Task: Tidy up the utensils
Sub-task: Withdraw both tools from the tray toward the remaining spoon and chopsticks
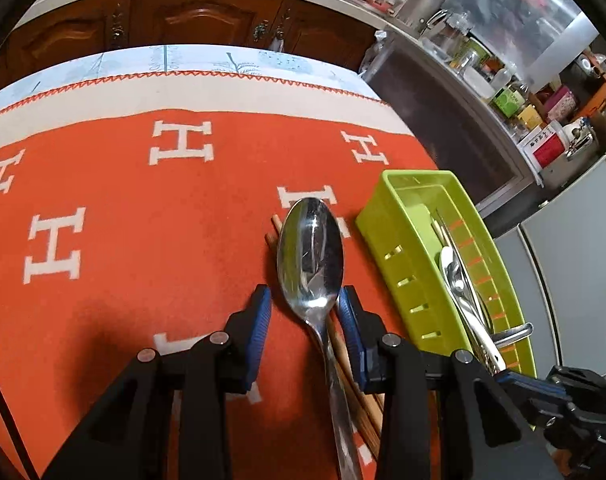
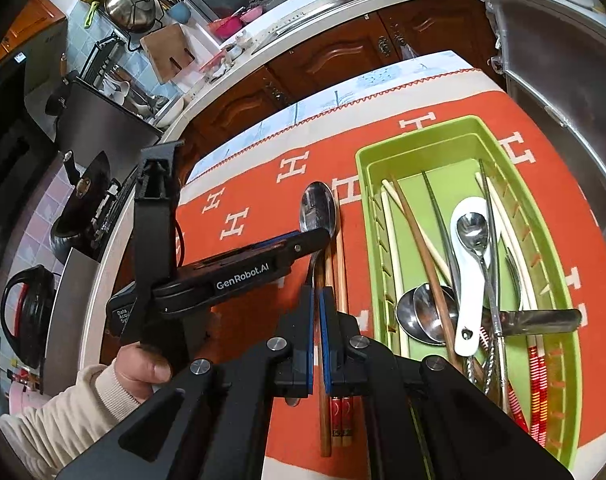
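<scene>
The left gripper [image 1: 305, 312], jaws apart, straddled a metal spoon [image 1: 311, 252] lying beside wooden chopsticks [image 2: 339, 264] near the green tray [image 2: 559, 420]. The right gripper [image 2: 317, 312] was shut. Next, seemingly, closing on the spoon.

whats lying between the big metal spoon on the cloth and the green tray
Wooden chopsticks lie on the orange cloth between the large steel spoon and the lime-green plastic tray, clearest in the right wrist view.

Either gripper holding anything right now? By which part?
Nothing held. Left gripper is open, straddling the spoon at its neck without clamping; right gripper is shut, empty.
</scene>
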A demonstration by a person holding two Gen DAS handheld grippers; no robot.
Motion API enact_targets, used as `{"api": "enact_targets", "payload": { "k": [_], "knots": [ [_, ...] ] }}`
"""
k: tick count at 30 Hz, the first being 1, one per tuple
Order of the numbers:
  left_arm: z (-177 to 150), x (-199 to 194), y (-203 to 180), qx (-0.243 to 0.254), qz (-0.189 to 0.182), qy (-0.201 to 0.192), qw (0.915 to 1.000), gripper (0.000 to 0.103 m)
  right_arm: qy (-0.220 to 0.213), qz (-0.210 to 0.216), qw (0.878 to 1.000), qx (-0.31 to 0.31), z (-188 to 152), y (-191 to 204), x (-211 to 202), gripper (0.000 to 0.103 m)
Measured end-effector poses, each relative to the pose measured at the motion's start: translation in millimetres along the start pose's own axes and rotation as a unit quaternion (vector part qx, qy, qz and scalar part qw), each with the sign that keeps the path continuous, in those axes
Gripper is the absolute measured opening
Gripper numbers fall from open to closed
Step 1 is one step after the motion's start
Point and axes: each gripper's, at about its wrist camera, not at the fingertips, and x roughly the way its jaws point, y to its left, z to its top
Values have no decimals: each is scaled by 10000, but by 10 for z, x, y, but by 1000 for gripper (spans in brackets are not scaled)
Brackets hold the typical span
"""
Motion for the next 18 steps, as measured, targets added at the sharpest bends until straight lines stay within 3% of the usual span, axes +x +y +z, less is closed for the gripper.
{"api": "enact_targets", "payload": {
  "k": [2,5,8,18],
  "knots": [
    [-2,7,-9,23,-22,-72,10000,33,42,-24,10000,-22,1,4,64,3],
    [-15,39,-43,129,158,-136,9997,11,88,-64,9999,-77,-2,11,142,3],
    [-18,31,-62,68,63,-207,9997,4,141,-77,9998,-107,-25,27,218,3],
    [-116,-271,14,-103,-63,-184,9998,0,230,-82,9996,-143,-7,33,347,3]
  ]
}}
